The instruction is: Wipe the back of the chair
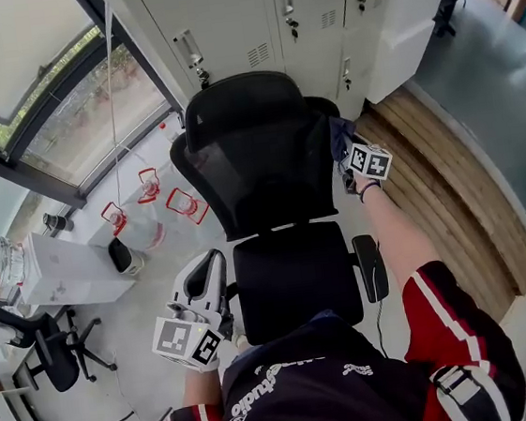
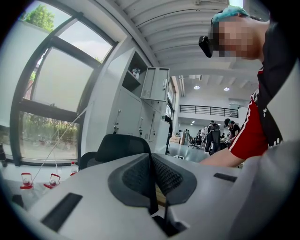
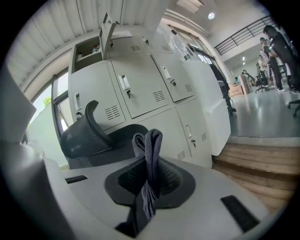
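A black mesh office chair stands in front of me, its backrest [image 1: 257,154] toward the lockers and its seat [image 1: 295,281] toward me. My right gripper [image 1: 344,155] is at the backrest's right edge, shut on a grey-blue cloth [image 1: 338,134]. In the right gripper view the folded cloth [image 3: 149,154] sticks up between the jaws, with the backrest [image 3: 84,136] just to the left. My left gripper [image 1: 215,265] hangs low beside the seat's left side. Its jaws are shut with nothing between them, and the chair back [image 2: 117,145] shows beyond them.
White lockers [image 1: 250,17] stand right behind the chair. A raised wooden step [image 1: 449,184] runs along the right. Red-handled containers [image 1: 154,203] and a white box [image 1: 63,275] sit on the floor at left, below a big window [image 1: 31,80]. Another black chair [image 1: 48,357] is at lower left.
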Tool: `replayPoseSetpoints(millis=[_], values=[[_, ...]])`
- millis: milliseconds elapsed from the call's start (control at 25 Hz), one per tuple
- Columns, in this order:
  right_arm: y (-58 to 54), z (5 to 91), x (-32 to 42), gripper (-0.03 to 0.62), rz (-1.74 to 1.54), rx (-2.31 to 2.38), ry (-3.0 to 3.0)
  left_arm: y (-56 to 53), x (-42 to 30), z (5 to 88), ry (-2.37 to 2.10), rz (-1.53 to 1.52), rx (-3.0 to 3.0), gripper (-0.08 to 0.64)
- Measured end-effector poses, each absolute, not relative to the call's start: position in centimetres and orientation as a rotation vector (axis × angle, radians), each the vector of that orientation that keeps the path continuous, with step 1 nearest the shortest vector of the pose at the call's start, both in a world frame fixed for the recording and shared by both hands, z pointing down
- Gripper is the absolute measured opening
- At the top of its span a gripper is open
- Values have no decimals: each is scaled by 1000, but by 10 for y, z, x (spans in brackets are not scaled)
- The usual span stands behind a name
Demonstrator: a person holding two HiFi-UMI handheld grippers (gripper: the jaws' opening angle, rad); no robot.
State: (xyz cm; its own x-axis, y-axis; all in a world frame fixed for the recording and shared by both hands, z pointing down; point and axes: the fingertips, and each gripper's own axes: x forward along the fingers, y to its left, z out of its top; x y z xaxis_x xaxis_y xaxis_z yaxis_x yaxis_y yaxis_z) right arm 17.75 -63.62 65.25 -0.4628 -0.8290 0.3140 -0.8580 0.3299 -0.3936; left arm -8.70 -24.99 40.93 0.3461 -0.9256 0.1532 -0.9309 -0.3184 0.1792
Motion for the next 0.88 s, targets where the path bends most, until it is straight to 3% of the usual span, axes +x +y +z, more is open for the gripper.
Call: replayPoseSetpoints(millis=[400,880], values=[[-597,644,169,52,704,1611,-2508,-234,-98,410,-1662,-5,2394,32],[-491,656,-20,52,765,1271,-2666,-208,-164,414,-1663,-35,2379,32]])
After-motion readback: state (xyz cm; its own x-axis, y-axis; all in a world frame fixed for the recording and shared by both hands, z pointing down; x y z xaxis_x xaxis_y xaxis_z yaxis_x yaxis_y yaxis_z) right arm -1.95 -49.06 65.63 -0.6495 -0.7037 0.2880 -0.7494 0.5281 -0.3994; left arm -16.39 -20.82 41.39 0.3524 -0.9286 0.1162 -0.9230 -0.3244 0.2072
